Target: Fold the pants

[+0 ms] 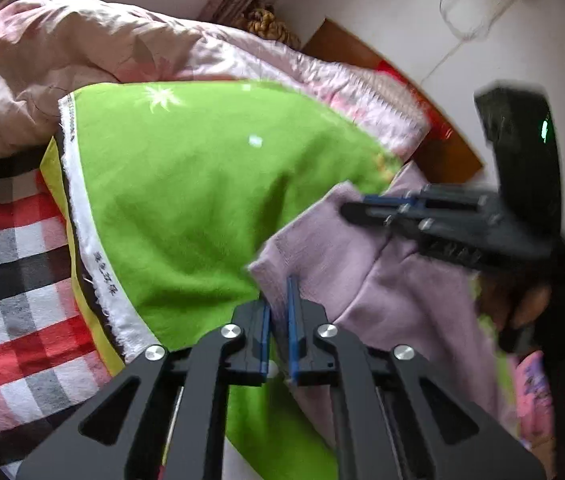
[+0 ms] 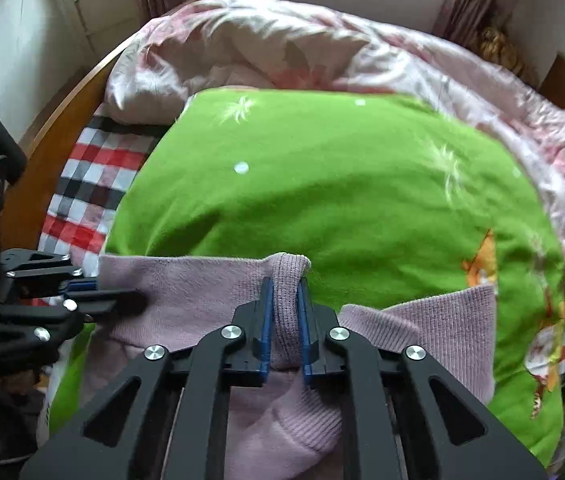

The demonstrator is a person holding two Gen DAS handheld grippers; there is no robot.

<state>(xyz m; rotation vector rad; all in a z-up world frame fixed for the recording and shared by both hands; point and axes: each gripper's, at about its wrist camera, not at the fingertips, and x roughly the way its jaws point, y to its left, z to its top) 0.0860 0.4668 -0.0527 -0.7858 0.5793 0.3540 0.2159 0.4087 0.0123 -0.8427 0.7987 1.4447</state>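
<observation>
The lilac knit pants (image 2: 210,280) lie on a green blanket (image 2: 322,184) on the bed, at the near edge. My right gripper (image 2: 285,288) is shut on a bunched ribbed edge of the pants. My left gripper (image 1: 278,300) is shut on a corner of the same pants (image 1: 382,280) and also shows at the left of the right wrist view (image 2: 106,294). The right gripper shows at the right of the left wrist view (image 1: 362,208), pinching the pants edge. The pants hang between both grippers.
A pink floral quilt (image 2: 282,52) is heaped at the far side of the bed. A red, black and white checked sheet (image 1: 10,272) shows left of the blanket. A wooden bed frame (image 2: 54,120) and white wall border the bed.
</observation>
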